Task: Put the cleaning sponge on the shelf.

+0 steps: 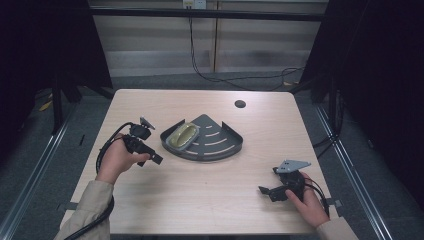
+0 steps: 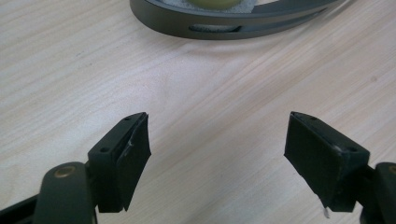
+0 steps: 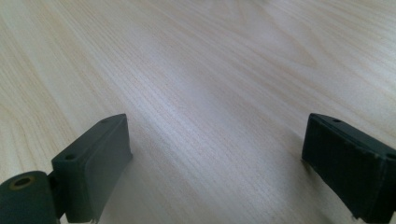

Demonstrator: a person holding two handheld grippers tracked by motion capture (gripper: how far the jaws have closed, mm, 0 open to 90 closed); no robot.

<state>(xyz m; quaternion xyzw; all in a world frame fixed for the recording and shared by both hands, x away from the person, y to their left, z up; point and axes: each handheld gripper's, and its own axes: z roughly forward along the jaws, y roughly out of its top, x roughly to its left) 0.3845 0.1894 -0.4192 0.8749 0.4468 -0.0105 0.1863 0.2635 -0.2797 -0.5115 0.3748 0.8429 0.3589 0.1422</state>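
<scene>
Light is falling from above onto the pale wood-grain bench, leaving its top evenly bright while the dark curtained surroundings are sinking to near black. The high view is looking soft and slightly grainy. In the left gripper view, the dark grey metal corner tray is casting a faint shadow on the wood and is blurring toward the top edge. In the right gripper view, a broad sheen is glaring across the grain, and the near black jaws are sitting out of focus.

Right tool gapes wide over bare table.
</scene>
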